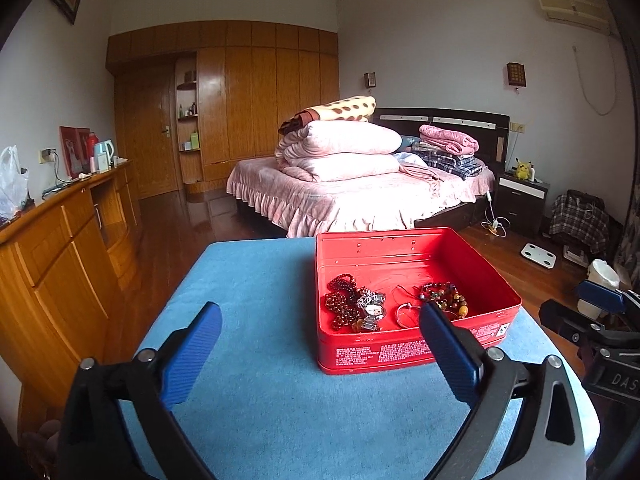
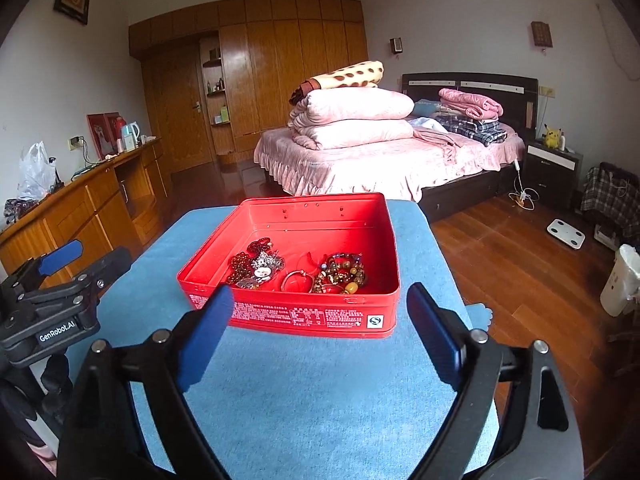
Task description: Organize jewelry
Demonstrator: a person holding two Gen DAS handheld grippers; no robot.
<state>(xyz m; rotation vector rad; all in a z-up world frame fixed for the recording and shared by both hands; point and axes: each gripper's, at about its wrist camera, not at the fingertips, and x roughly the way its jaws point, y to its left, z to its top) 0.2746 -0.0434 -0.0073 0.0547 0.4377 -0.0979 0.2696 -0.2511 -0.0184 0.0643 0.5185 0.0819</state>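
While both pairs of jaws stand spread wide with nothing between their blue ribbed pads, the left gripper (image 1: 320,344) hangs over bare blue cloth and the right gripper (image 2: 320,328) faces the near wall of the red tin (image 2: 304,216). No earlier view is given, so only the released state can be told.

From the left wrist the tin sits at about one o'clock, just past the right-hand pad; from the right wrist it lies at twelve, straight ahead. It is a shallow, open, rounded-corner metal box with white print along its near side, resting on the bench (image 1: 256,280), which is covered in a soft blue, towel-like cloth.

Inside the tin, toward its near wall, lies the jewelry: dark red bead strings (image 2: 240,264) at the left, a wristwatch (image 2: 262,270) with a metal link band touching them, a thin bangle (image 2: 296,280) in the middle, and mixed amber and brown beads (image 2: 344,272) at the right.

Nothing lies on the cloth between the grippers and the tin. Well beyond, at twelve to one o'clock, stands a bed (image 2: 384,168) with pink folded quilts; a wooden sideboard (image 2: 100,196) runs at nine o'clock.
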